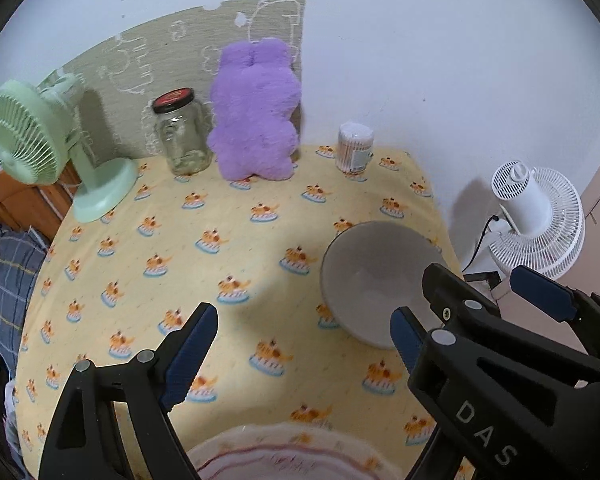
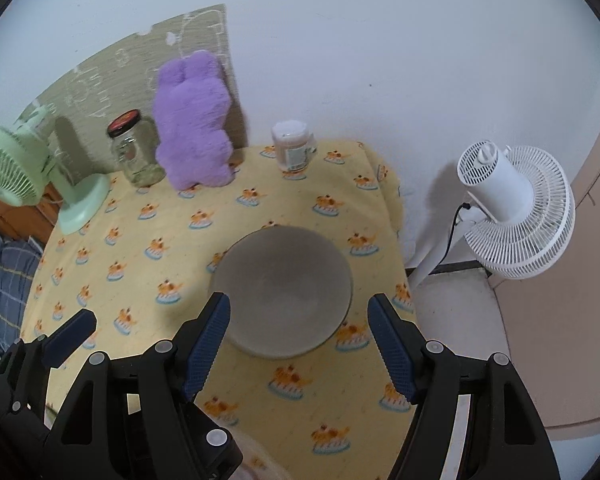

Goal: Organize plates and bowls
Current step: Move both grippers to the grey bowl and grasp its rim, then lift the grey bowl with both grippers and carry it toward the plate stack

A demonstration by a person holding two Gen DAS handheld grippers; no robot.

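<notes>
A grey bowl (image 1: 374,276) (image 2: 283,288) stands upright on the yellow patterned tablecloth (image 1: 220,240) near the table's right edge. A cream plate with pink rings (image 1: 292,454) lies at the front edge, right below my left gripper (image 1: 304,336), which is open and empty above the cloth, left of the bowl. My right gripper (image 2: 300,328) is open and empty, its fingers spread just in front of the bowl, above its near rim. It also shows in the left wrist view (image 1: 540,292), and the left gripper's finger (image 2: 70,334) shows in the right wrist view.
At the back stand a green desk fan (image 1: 40,140), a glass jar with a black lid (image 1: 180,132), a purple plush toy (image 1: 256,112) and a tub of cotton swabs (image 1: 355,146). A white floor fan (image 2: 512,208) stands right of the table.
</notes>
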